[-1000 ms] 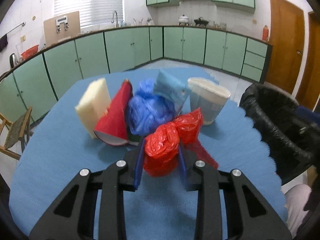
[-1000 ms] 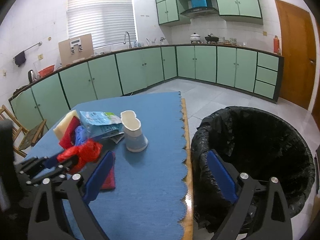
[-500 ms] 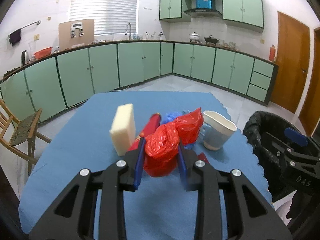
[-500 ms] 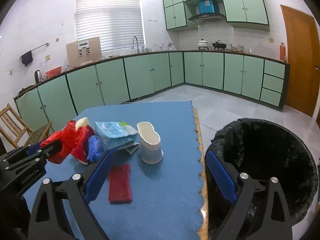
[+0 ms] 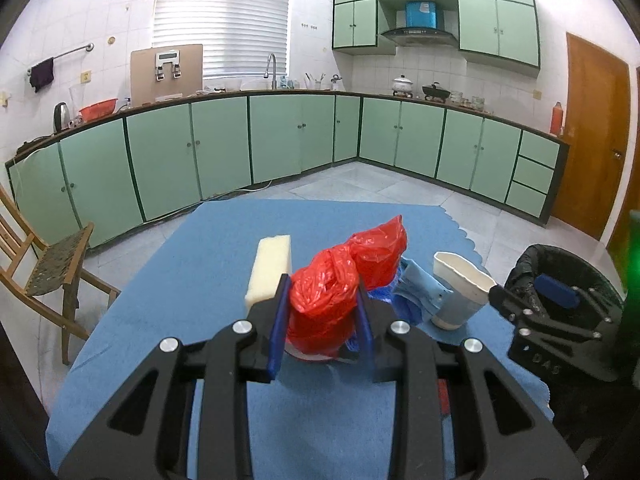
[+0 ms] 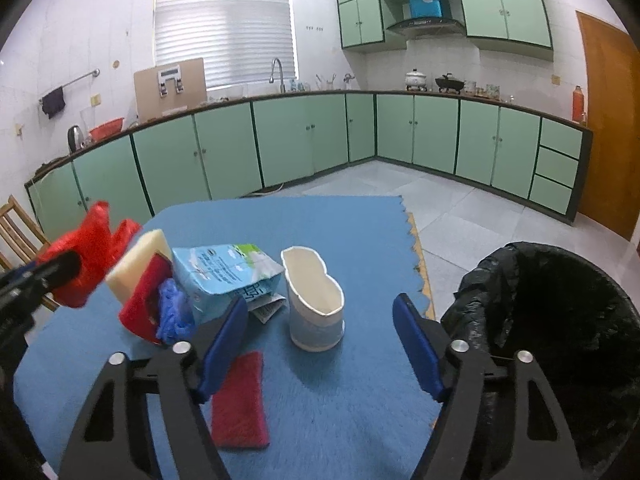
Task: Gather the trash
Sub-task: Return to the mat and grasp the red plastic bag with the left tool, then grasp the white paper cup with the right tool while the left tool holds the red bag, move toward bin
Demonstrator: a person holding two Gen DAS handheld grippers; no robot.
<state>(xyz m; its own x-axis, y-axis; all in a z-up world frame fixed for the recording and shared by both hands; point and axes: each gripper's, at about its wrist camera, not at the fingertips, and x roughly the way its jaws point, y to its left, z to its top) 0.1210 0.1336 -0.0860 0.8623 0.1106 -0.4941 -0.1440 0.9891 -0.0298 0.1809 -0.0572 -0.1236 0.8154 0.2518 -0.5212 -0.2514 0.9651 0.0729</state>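
My left gripper [image 5: 320, 320] is shut on a crumpled red plastic bag [image 5: 332, 292] and holds it above the blue table; the bag also shows at the left of the right wrist view [image 6: 86, 256]. My right gripper [image 6: 320, 344] is open and empty, over the table's right side near a dented paper cup [image 6: 316, 304]. A black-lined trash bin [image 6: 560, 320] stands right of the table. On the table lie a yellow sponge [image 6: 140, 264], a red paper cup [image 6: 144, 300], a blue plastic bag [image 6: 172, 312], a light blue packet [image 6: 224, 276] and a red cloth [image 6: 240, 400].
The table has a blue cloth [image 6: 340, 400] with a scalloped right edge. A wooden chair [image 5: 44, 276] stands left of the table. Green kitchen cabinets [image 5: 280, 140] line the far walls, and a brown door [image 5: 592, 140] is at the right.
My left gripper has lifted the red bag up and away from the pile. The right gripper has drawn back a little and stays open.
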